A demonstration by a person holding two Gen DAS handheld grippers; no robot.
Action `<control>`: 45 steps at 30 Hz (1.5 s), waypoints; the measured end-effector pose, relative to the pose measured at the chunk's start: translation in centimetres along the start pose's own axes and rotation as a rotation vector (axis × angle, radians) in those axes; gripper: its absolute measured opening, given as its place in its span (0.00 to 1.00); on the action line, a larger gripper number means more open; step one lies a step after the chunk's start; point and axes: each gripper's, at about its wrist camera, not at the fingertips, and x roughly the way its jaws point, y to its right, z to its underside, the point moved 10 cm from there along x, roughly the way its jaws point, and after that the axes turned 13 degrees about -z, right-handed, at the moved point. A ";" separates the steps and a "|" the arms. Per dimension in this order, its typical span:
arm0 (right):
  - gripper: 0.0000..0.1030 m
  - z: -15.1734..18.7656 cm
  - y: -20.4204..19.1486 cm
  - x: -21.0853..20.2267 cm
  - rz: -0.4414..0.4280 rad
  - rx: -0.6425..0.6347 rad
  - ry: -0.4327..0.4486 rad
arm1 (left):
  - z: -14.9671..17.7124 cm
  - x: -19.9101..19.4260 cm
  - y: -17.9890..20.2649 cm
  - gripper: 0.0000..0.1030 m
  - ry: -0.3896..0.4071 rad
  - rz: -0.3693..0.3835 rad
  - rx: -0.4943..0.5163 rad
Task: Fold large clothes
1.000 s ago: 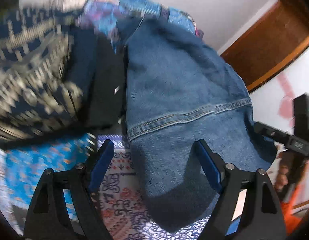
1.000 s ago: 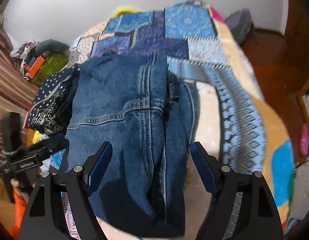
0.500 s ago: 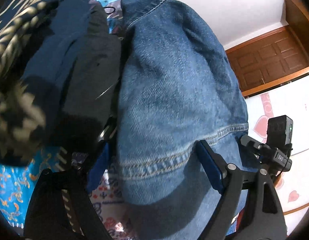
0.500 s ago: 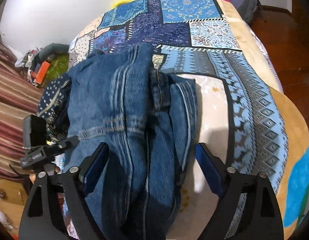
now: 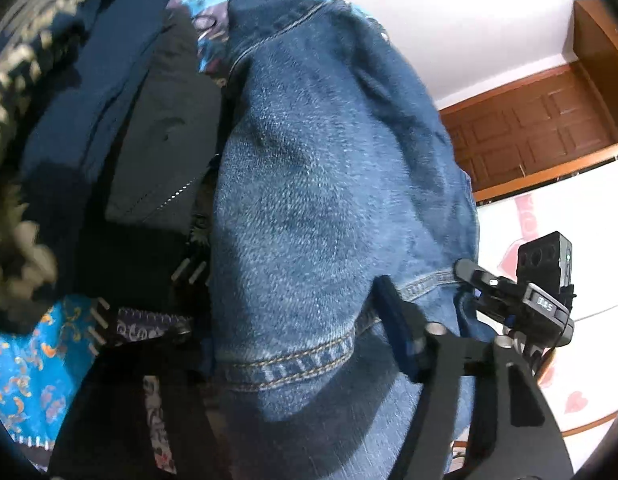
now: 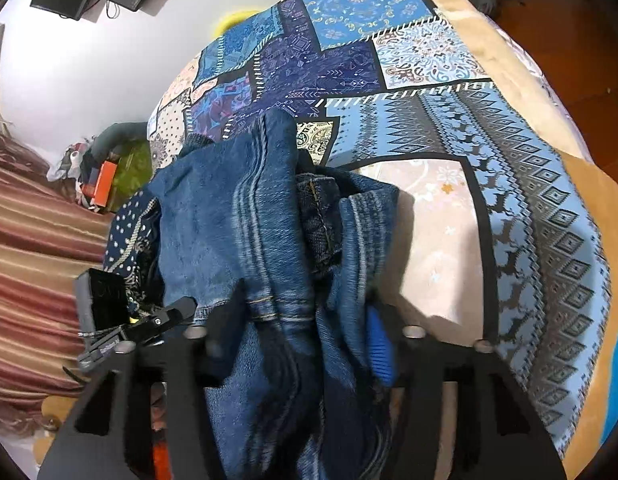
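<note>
Both grippers had pushed forward over the last second, so the jeans (image 6: 237,216) now sat between their fingers where before they lay ahead. My right gripper (image 6: 305,336) was spread around a bunched fold near the hem, not visibly pinching. My left gripper (image 5: 293,344) straddled the stitched seam; one finger was hidden under cloth, so I couldn't tell its state. The denim lay on the patchwork bedspread (image 6: 429,60), beside a pile of dark clothes (image 5: 121,128). I judged it heavy, thick and floppy, best gripped at doubled seams. Its long axis ran away from the grippers toward the wall (image 6: 89,64), with the hem end nearest me.
</note>
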 end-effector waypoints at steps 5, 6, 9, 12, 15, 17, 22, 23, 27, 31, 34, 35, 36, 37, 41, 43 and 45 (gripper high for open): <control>0.25 0.5 -2.8 -1.5 -0.025 -0.032 0.012 | 0.9 -3.6 2.5 0.41 0.043 -0.023 0.073; 0.24 0.7 -4.1 -2.1 -0.035 -0.048 0.020 | 1.2 -4.9 3.2 0.39 0.064 -0.030 0.100; 0.24 0.8 -7.5 -3.0 -0.036 -0.120 0.048 | 1.6 -8.7 4.6 0.36 0.132 -0.030 0.140; 0.24 0.9 -12.1 -3.9 -0.028 -0.225 0.079 | 1.3 -13.1 4.9 0.36 0.205 -0.020 0.150; 0.24 0.5 -16.0 -3.8 -0.060 -0.283 0.094 | 0.2 -18.0 4.7 0.36 0.291 -0.022 0.154; 0.24 0.0 -18.8 -3.0 -0.089 -0.322 0.107 | -0.9 -21.3 4.1 0.36 0.354 -0.032 0.150; 0.24 -1.0 -24.8 1.3 -0.189 -0.384 0.124 | -2.0 -28.5 0.2 0.36 0.495 -0.104 0.135; 0.24 -1.2 -25.7 2.4 -0.196 -0.395 0.119 | -2.3 -29.5 -0.8 0.36 0.509 -0.121 0.135; 0.24 -2.1 -28.2 7.1 -0.226 -0.409 0.084 | -4.8 -32.3 -5.1 0.36 0.543 -0.180 0.103; 0.24 -3.3 -28.6 11.5 -0.237 -0.399 0.058 | -6.2 -32.2 -8.9 0.36 0.531 -0.156 0.031; 0.24 -4.1 -27.9 14.6 -0.211 -0.391 0.043 | -8.9 -30.6 -12.5 0.36 0.498 -0.146 -0.024; 0.24 -4.4 -27.2 16.1 -0.190 -0.396 0.037 | -10.1 -29.7 -13.8 0.35 0.479 -0.152 -0.041; 0.24 -4.7 -26.5 17.4 -0.170 -0.400 0.029 | -10.2 -28.6 -14.7 0.36 0.464 -0.158 -0.053; 0.24 -4.8 -25.7 18.5 -0.153 -0.395 0.016 | -10.7 -27.1 -16.0 0.36 0.442 -0.164 -0.070; 0.24 -4.8 -21.9 22.4 -0.093 -0.344 -0.055 | -11.5 -23.3 -20.4 0.43 0.394 -0.223 -0.091; 0.26 -4.5 -20.7 23.6 -0.055 -0.372 -0.068 | -11.3 -22.4 -21.0 0.47 0.395 -0.237 -0.071; 0.29 -4.0 -20.5 23.7 -0.005 -0.424 -0.062 | -10.9 -22.1 -21.0 0.54 0.406 -0.274 -0.045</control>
